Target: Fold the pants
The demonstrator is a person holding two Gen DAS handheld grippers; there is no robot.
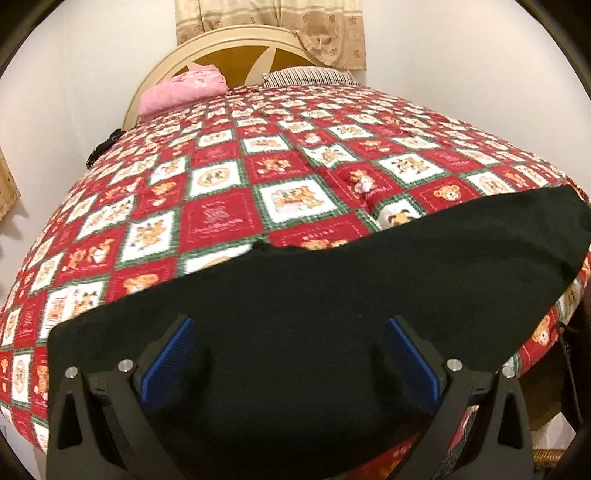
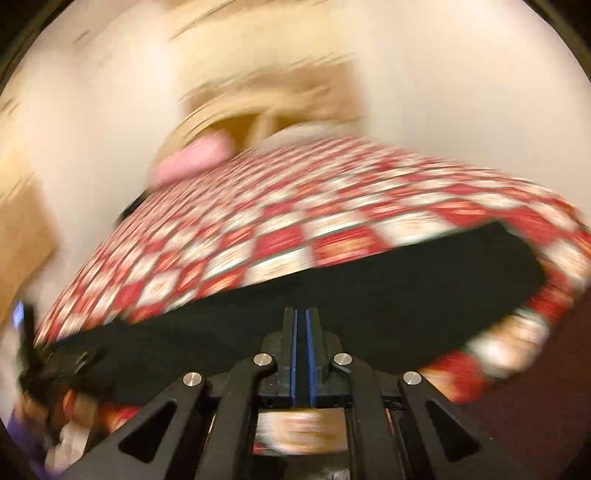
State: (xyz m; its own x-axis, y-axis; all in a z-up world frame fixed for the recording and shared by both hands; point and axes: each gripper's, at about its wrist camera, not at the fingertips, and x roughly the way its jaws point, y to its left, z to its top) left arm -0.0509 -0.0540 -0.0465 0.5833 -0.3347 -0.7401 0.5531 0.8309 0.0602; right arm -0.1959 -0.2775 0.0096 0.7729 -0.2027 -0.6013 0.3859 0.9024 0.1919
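**Black pants spread along the near edge of a quilted bed**

The bed [image 1: 229, 206] wears a red, white and green checked quilt printed with teddy bears. Behind it stand a cream arched headboard [image 1: 236, 40], pale walls and a patterned beige curtain [image 1: 273, 18]. A pink pillow [image 1: 181, 90] and a striped pillow [image 1: 310, 75] lie at the head.

The pants [image 1: 332, 280] lie flat across the near edge of the bed. The left claw [image 1: 291, 354] is wide open over them, blue pads [image 1: 170, 358] apart, gripping nothing. The right claw [image 2: 303, 325] has its pads pressed together; whether any cloth is pinched between them cannot be told.

The right wrist view is heavily motion-blurred. The near hem of the pants is hidden behind the left claw.
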